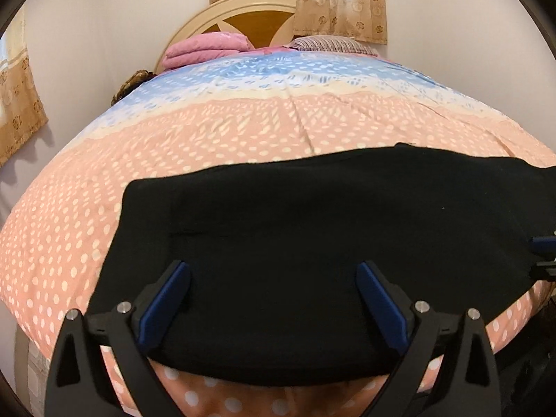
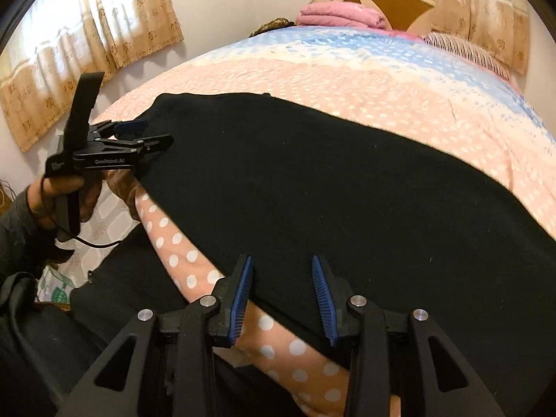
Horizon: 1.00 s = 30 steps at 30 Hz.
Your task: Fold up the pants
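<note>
Black pants [image 1: 312, 243] lie spread flat across the near part of the bed, also filling the right wrist view [image 2: 330, 180]. My left gripper [image 1: 274, 278] is open, its blue-padded fingers wide apart just above the pants near their front edge. It also shows in the right wrist view [image 2: 153, 133], held by a hand at the pants' left end. My right gripper [image 2: 282, 271] is open over the pants' near edge, holding nothing. Its tips show at the far right of the left wrist view [image 1: 545, 257].
The bed has a pink and blue dotted cover [image 1: 208, 132]. Folded pink blankets [image 1: 205, 48] and a striped pillow [image 1: 330, 43] lie by the headboard [image 1: 257, 10]. Curtains [image 2: 87, 34] hang on the walls. The bed's front edge [image 2: 271, 344] is just below my right gripper.
</note>
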Each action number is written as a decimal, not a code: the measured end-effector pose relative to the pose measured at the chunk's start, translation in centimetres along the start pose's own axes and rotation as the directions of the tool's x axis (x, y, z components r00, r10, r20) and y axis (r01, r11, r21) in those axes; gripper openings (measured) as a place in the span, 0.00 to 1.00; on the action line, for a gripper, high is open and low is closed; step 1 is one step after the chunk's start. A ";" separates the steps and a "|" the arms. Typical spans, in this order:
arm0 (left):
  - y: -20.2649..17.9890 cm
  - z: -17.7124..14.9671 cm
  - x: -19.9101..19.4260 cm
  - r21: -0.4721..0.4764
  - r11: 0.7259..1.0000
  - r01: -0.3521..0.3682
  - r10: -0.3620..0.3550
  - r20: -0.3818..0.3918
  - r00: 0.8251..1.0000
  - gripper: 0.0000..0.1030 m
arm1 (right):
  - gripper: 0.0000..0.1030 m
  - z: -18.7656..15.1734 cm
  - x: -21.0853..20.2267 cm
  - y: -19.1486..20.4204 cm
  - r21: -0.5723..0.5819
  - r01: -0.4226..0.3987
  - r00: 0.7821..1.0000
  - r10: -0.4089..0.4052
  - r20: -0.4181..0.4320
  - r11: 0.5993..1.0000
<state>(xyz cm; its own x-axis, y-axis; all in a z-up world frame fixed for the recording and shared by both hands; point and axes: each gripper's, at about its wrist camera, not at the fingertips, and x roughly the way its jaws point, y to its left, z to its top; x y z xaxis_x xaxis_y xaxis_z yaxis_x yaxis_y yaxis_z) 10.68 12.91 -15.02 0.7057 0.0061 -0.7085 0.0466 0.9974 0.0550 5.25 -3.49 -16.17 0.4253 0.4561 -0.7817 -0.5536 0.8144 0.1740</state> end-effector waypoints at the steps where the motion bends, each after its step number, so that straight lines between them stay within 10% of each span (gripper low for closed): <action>1: 0.0 0.0 0.1 -0.005 1.000 0.001 -0.001 -0.002 1.000 0.97 | 0.37 0.0 -0.1 -0.3 0.017 -0.015 1.000 0.015 -0.003 1.000; 14: -1.0 0.5 -1.2 0.005 0.997 -0.071 0.071 -0.005 0.997 0.98 | 0.37 -0.9 -1.3 -1.9 0.065 -0.061 0.998 0.060 0.016 0.996; 22: -6.5 2.7 -2.6 0.104 0.994 0.026 -0.033 0.068 0.997 0.98 | 0.37 -1.7 -6.9 -7.4 0.205 0.132 0.977 -0.162 0.140 0.970; 30: -10.4 1.2 -0.8 0.165 0.983 0.080 -0.081 0.002 0.997 1.00 | 0.37 -5.7 -13.0 -16.9 0.453 0.269 0.916 -0.371 0.153 0.850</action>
<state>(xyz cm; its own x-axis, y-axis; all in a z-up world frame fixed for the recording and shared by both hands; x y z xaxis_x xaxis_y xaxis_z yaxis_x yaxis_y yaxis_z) 10.51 2.39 -14.18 0.7006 -0.0750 -0.7096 0.2189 0.9691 0.1137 4.96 -25.24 -12.38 0.7046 0.1705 -0.6889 -0.0321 0.9774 0.2091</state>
